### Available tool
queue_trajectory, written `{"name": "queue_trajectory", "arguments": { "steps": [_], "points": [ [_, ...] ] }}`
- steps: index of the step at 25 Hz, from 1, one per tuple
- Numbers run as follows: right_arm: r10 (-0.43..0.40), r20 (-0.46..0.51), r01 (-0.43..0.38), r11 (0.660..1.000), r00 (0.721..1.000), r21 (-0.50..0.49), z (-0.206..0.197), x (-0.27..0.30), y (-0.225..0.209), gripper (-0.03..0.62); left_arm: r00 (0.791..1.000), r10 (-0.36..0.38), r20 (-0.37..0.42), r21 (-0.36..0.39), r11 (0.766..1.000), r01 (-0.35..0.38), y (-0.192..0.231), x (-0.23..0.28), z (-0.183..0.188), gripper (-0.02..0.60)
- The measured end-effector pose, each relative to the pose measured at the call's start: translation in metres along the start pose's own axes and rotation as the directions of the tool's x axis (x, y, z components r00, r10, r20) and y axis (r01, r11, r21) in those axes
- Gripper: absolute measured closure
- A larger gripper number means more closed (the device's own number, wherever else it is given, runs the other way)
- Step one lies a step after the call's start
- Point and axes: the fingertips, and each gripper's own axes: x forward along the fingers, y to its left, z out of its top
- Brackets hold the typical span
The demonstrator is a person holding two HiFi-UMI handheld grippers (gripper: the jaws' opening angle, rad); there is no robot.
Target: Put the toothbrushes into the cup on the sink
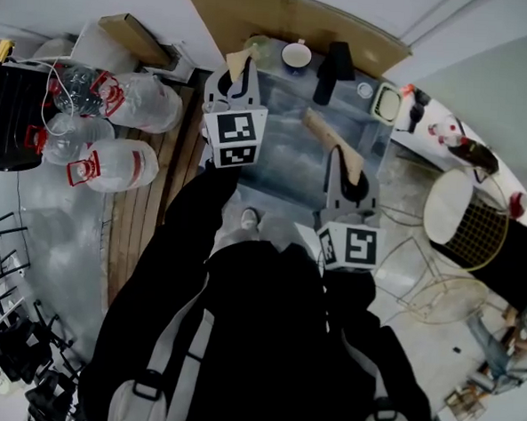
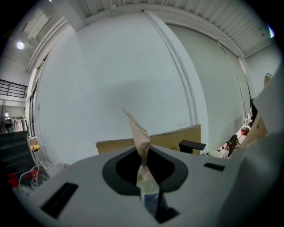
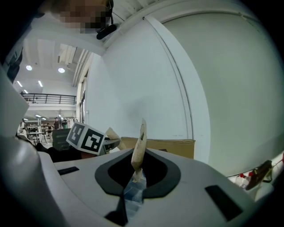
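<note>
In the head view my left gripper (image 1: 238,70) is shut on a toothbrush in a tan paper wrapper (image 1: 235,59), over the far left corner of the steel sink (image 1: 284,166). My right gripper (image 1: 349,170) is shut on a second wrapped toothbrush (image 1: 326,133), which slants up and left over the sink's right side. The white cup (image 1: 297,54) stands on the back rim, beyond both. The left gripper view has its wrapped toothbrush (image 2: 141,142) sticking up out of the shut jaws. In the right gripper view the other toothbrush (image 3: 138,148) does the same.
A black tap (image 1: 334,72) rises beside the cup. A brown board (image 1: 293,16) leans behind the sink. Large water jugs (image 1: 115,165) lie on the floor at the left, and a wire stool (image 1: 463,217) stands at the right.
</note>
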Motion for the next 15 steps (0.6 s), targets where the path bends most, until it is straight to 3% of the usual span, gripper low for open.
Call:
{"name": "queue_trajectory", "arguments": {
  "steps": [9, 15],
  "points": [
    [0.020, -0.008, -0.020, 1.000, 1.000, -0.005, -0.002, 0.008, 0.000, 0.563, 0.998, -0.009, -0.059, -0.045, 0.999, 0.007, 0.002, 0.036, -0.022, 0.552],
    [0.021, -0.014, -0.020, 0.998, 1.000, 0.055, 0.001, 0.013, 0.003, 0.563, 0.994, -0.019, -0.107, -0.066, 0.998, 0.012, 0.002, 0.054, -0.038, 0.552]
  ]
}}
